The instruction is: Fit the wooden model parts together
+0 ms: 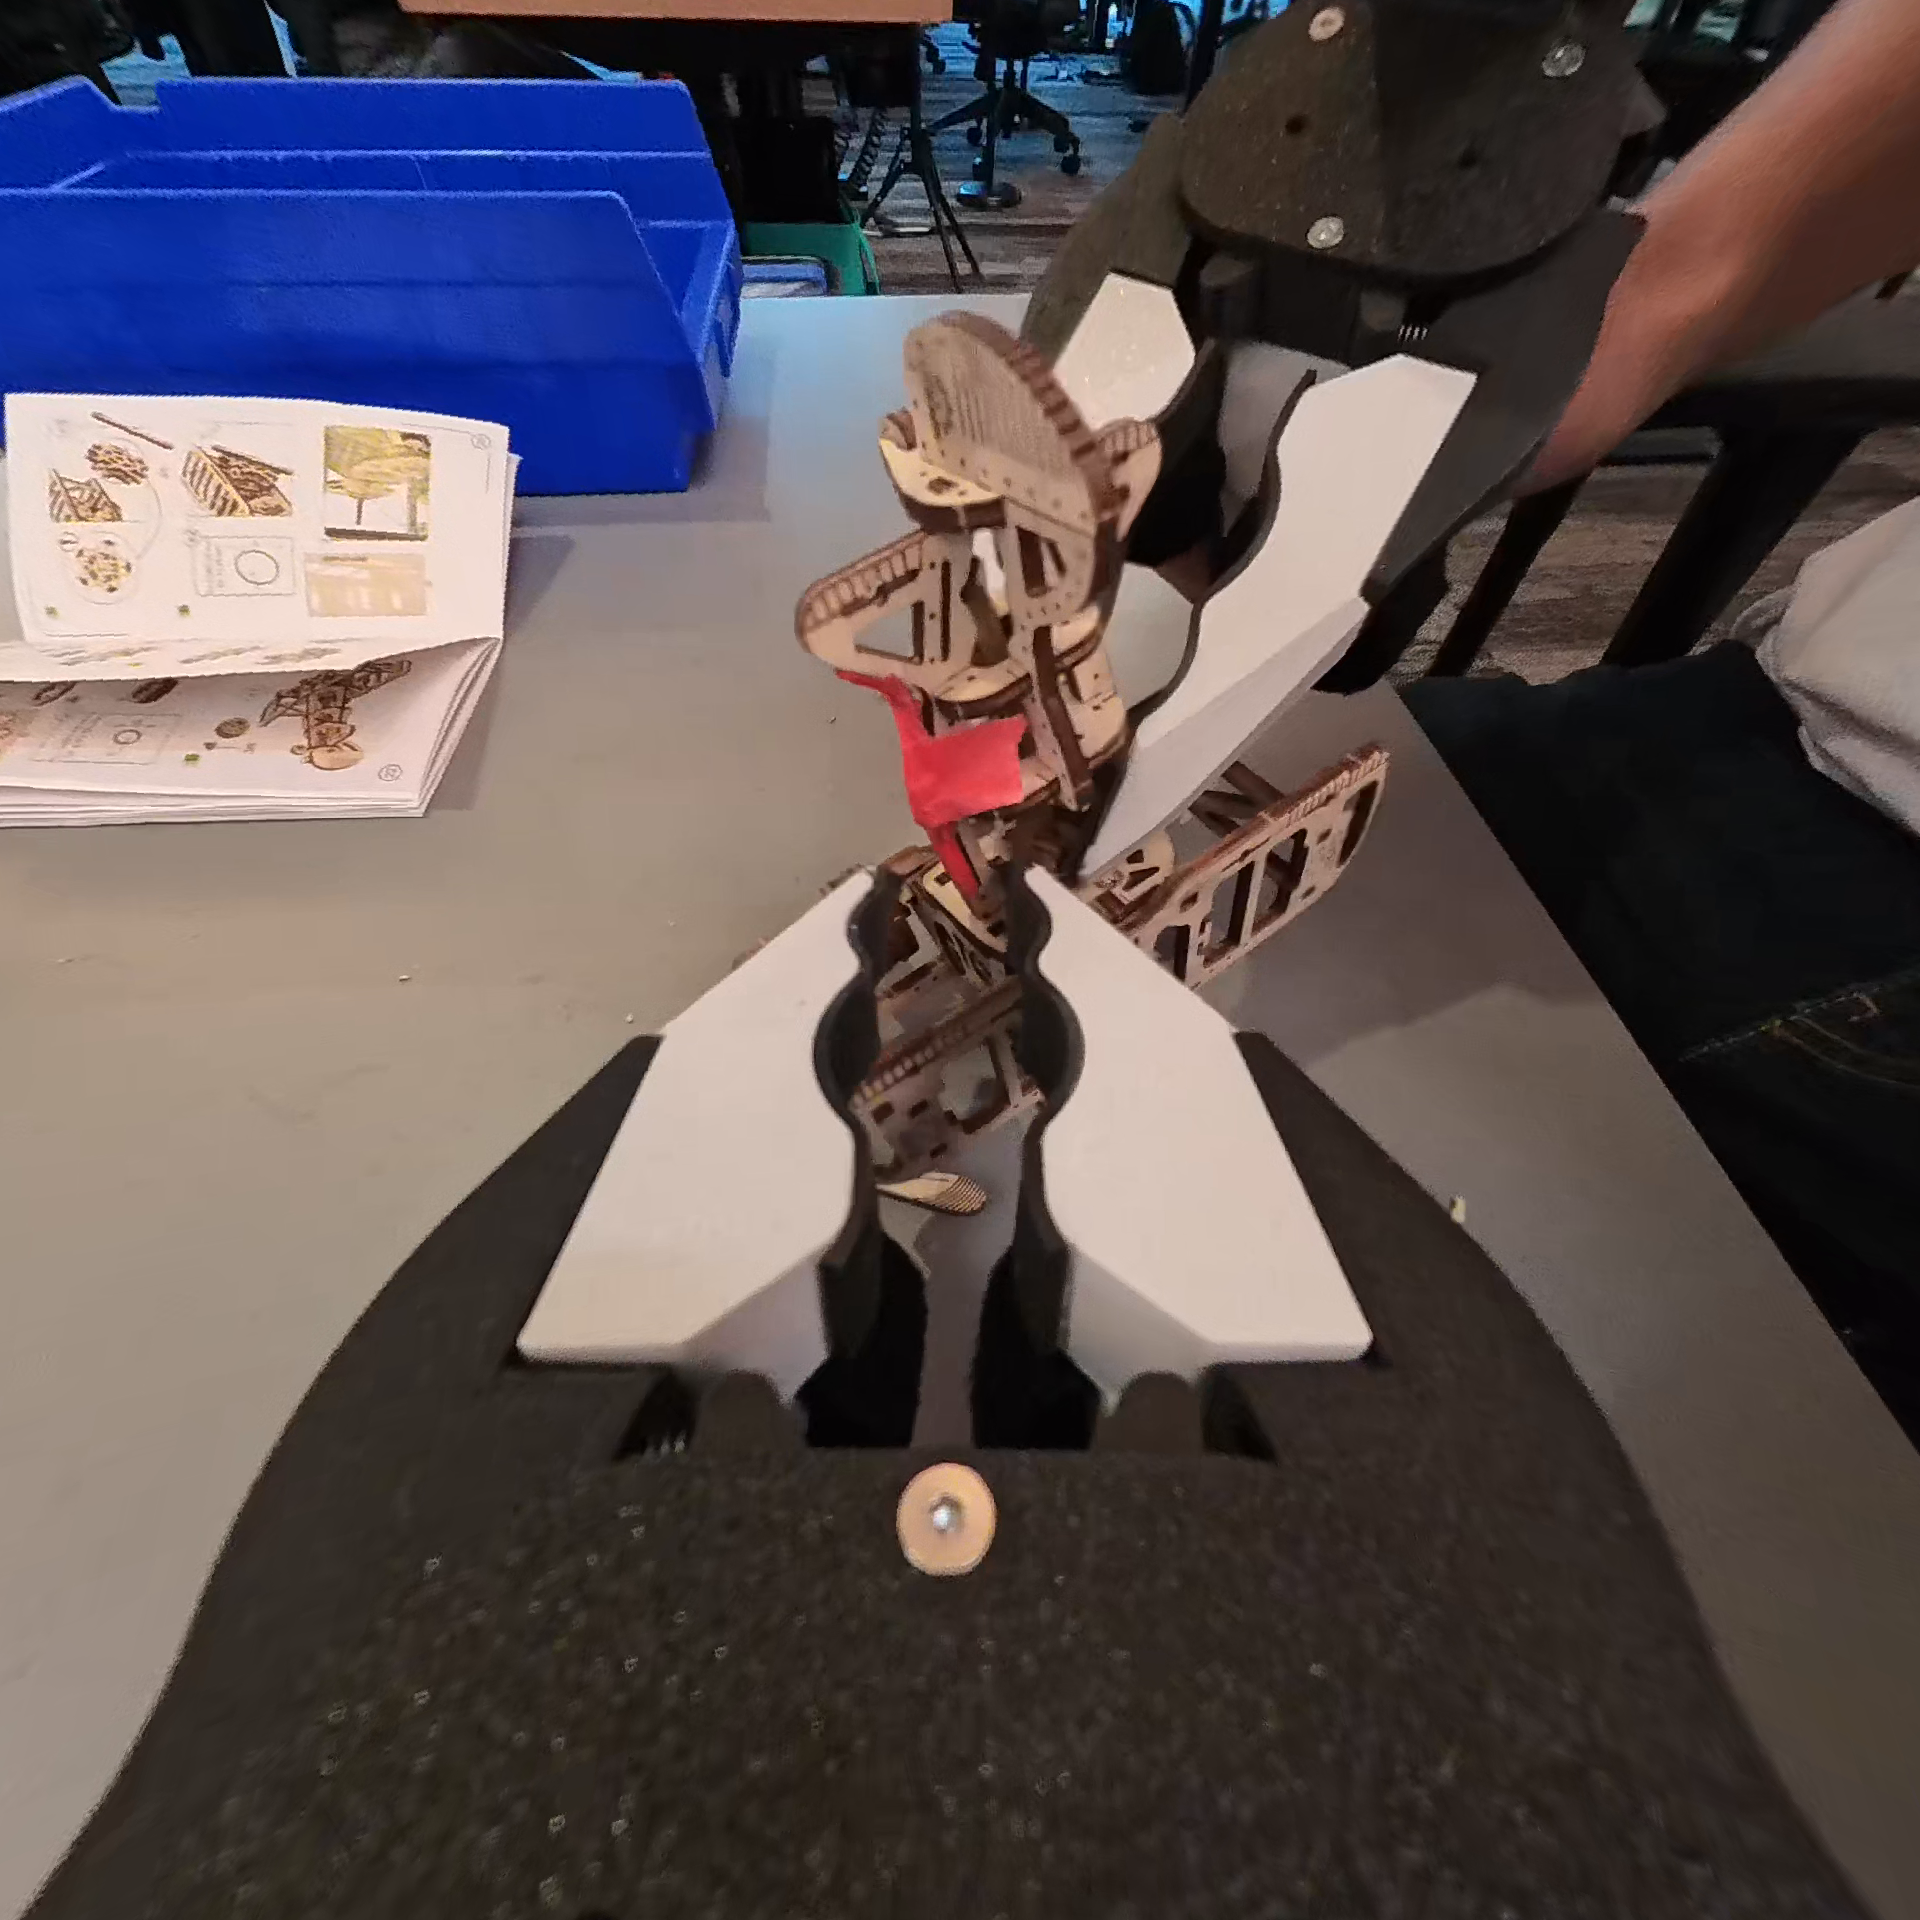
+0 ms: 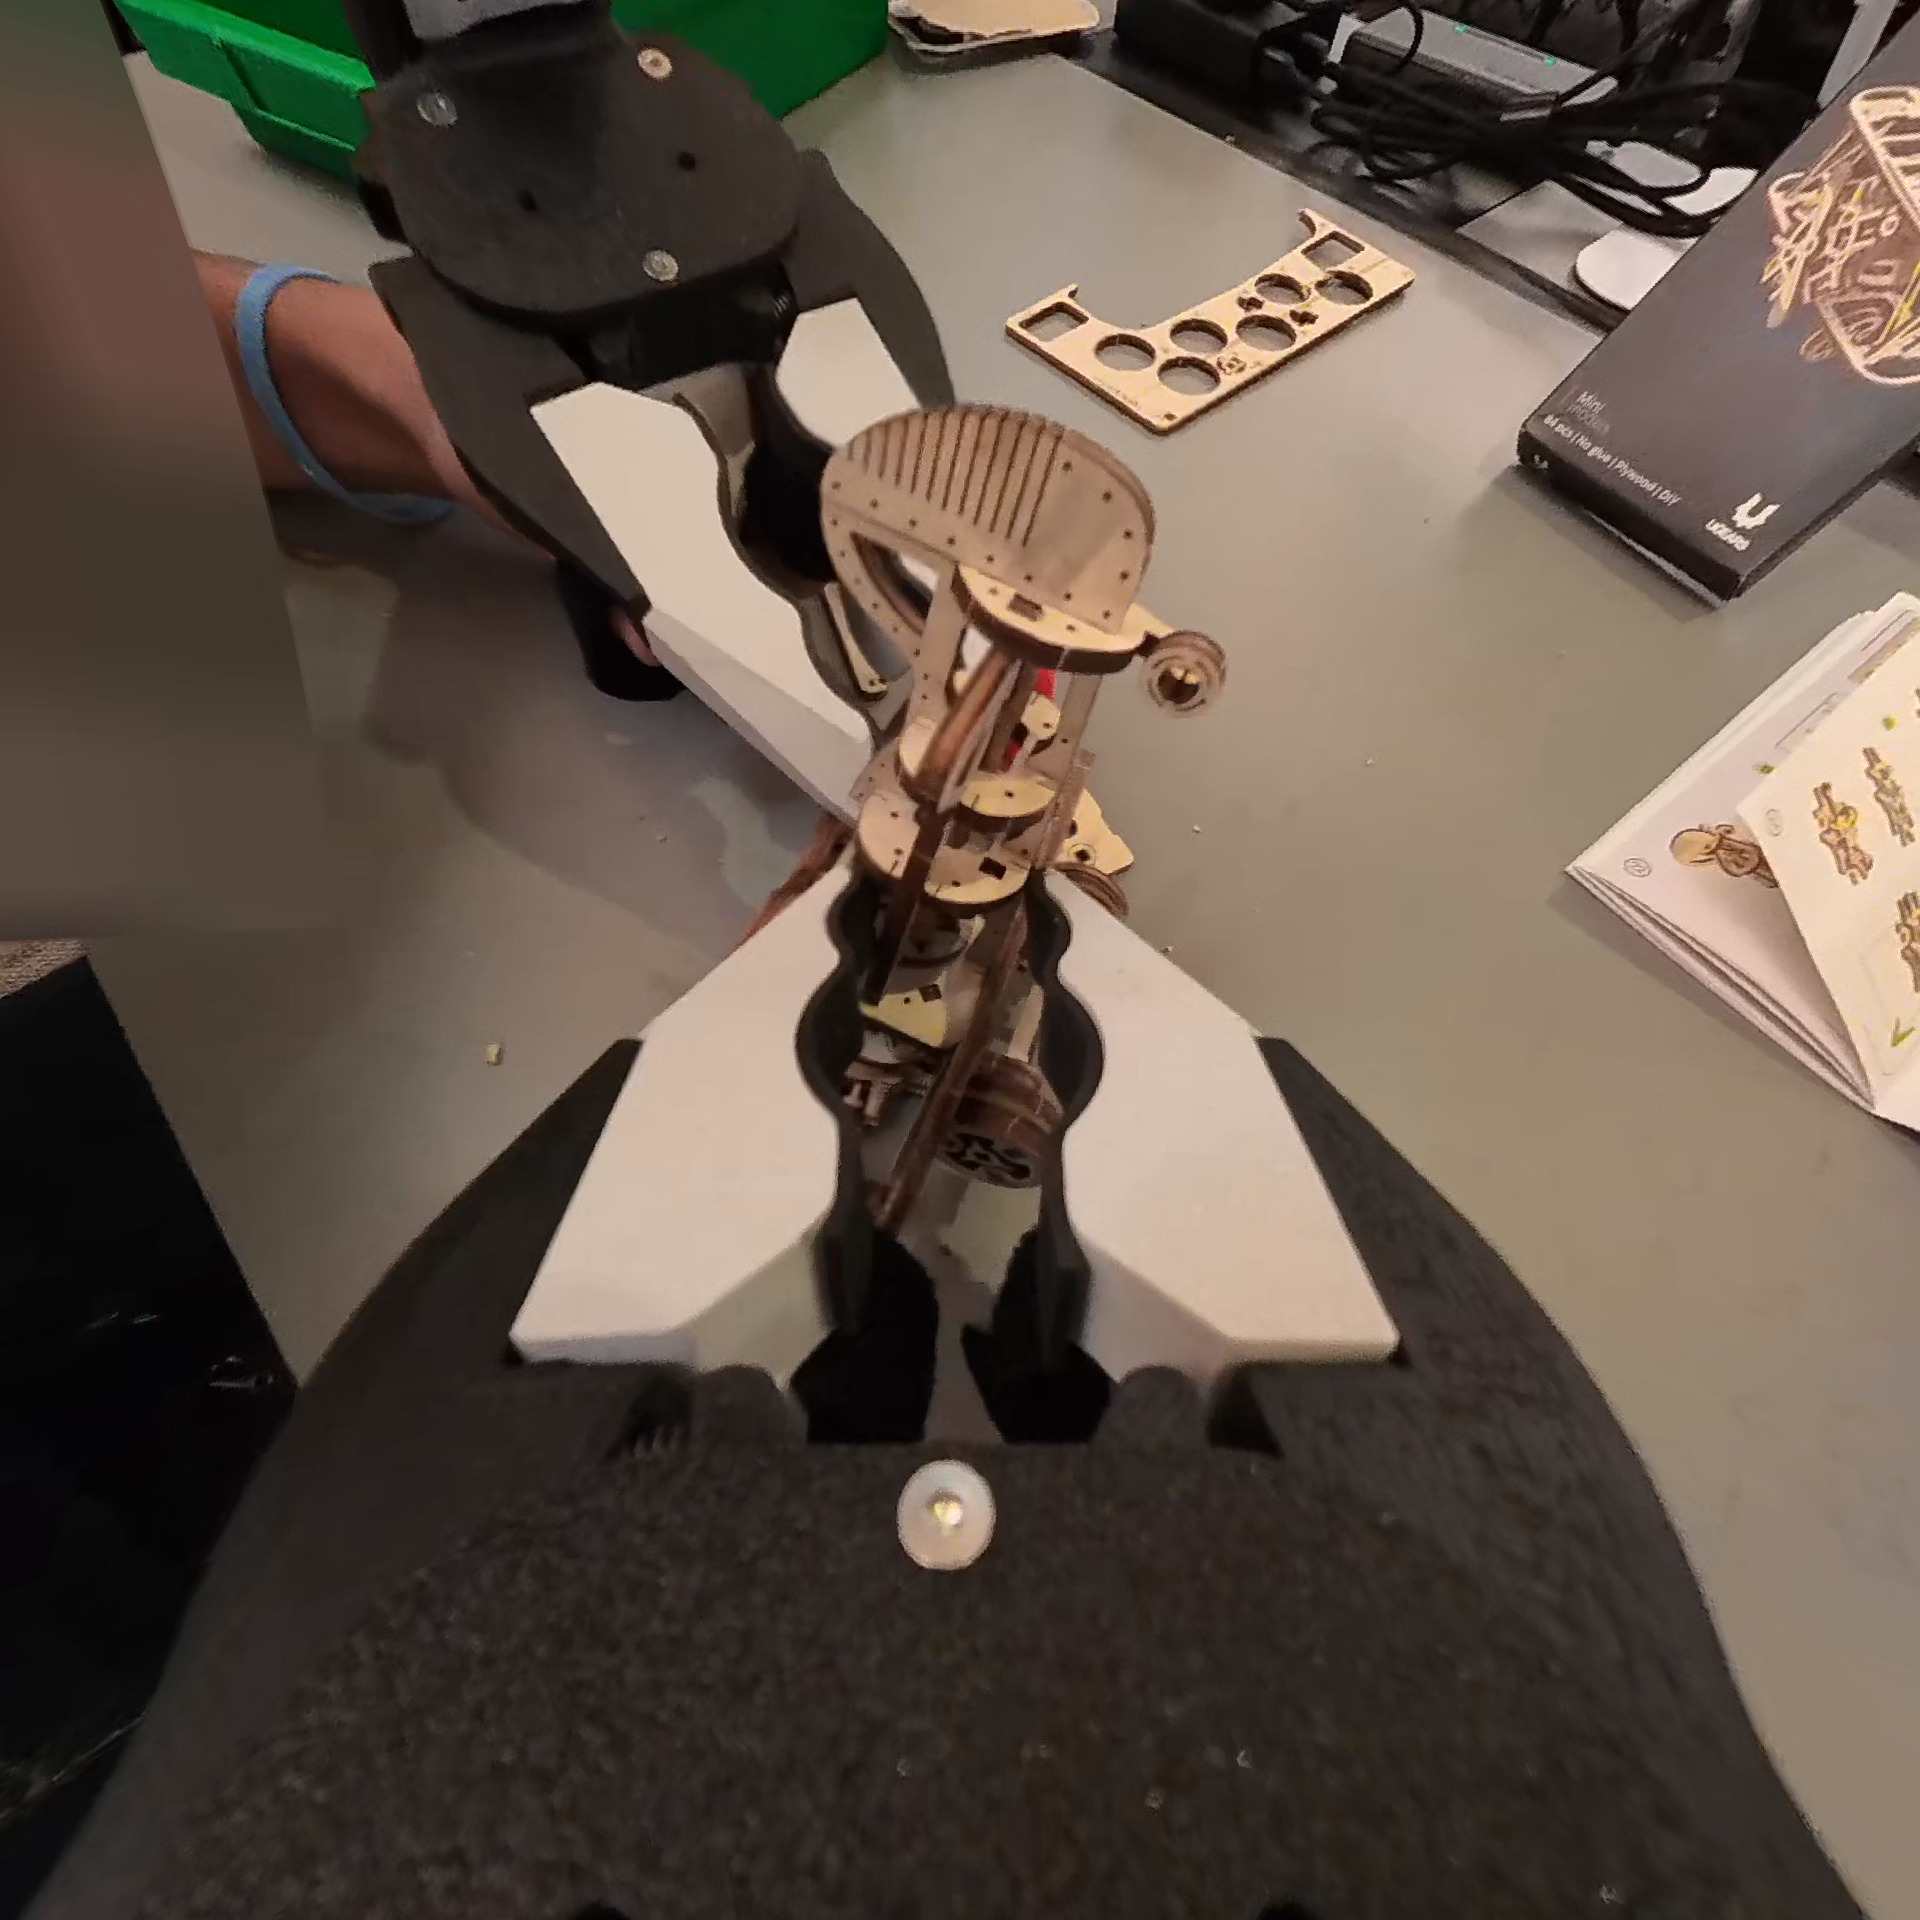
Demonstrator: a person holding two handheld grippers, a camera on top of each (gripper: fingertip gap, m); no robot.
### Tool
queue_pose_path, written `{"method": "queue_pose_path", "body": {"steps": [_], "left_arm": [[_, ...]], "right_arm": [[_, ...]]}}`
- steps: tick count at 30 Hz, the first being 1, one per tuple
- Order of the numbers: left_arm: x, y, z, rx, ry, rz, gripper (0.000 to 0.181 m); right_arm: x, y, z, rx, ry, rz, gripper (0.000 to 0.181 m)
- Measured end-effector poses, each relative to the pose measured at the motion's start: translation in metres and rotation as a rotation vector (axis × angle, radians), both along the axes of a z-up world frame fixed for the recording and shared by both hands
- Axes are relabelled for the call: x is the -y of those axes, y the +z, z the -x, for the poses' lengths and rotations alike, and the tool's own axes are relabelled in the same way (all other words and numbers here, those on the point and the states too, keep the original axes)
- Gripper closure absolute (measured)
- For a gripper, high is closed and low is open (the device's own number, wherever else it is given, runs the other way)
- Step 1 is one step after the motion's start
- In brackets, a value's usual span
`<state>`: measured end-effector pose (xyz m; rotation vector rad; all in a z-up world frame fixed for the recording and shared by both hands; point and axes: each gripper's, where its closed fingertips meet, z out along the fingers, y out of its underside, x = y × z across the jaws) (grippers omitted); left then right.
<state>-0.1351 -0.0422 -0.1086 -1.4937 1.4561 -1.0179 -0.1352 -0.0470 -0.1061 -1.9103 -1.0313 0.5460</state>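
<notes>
Nearest in the left wrist view, the left gripper [image 1: 951, 914] has its jaws nearly closed on the lower end of the laser-cut plywood model [image 1: 997, 582] — a tall stack of toothed arcs and discs, held up off the grey tabletop [image 1: 260, 1091]. A scrap of red tape [image 1: 956, 769] hangs off its middle. The right gripper [image 1: 1174, 665] comes in from the upper right and blocks the view behind; in the right wrist view its jaws sit narrowly pinched around the model's lower section too.

Off to the left lies an open white instruction booklet [image 1: 249, 613], with a blue plastic bin [image 1: 343, 270] behind it. From the right wrist view, beyond the model, there's a flat plywood sheet with round cut-outs [image 2: 1216, 322], a dark cardboard kit box [image 2: 1745, 343] and a green plastic bin [image 2: 301, 94] at the far edge.
</notes>
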Motion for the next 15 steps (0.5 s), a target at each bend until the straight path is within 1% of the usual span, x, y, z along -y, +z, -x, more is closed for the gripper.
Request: {"method": "queue_pose_path", "body": {"steps": [3, 7, 13, 15], "left_arm": [[0.0018, -0.0012, -0.0005, -0.007, -0.003, -0.025, 0.167], [0.0016, -0.0010, -0.0002, -0.006, -0.007, -0.014, 0.167], [0.0002, -0.0013, -0.0003, -0.008, 0.000, -0.009, 0.166], [0.0021, -0.0014, -0.0002, -0.008, -0.011, -0.012, 0.169]], "right_arm": [[0.0030, 0.0004, -0.0032, 0.013, 0.010, 0.015, 0.153], [0.0047, 0.0029, -0.0057, 0.027, 0.005, 0.046, 0.156], [0.0041, 0.0012, -0.0064, 0.040, -0.042, 0.039, 0.157], [0.0054, 0.0010, -0.0057, 0.058, -0.021, 0.006, 0.156]]}}
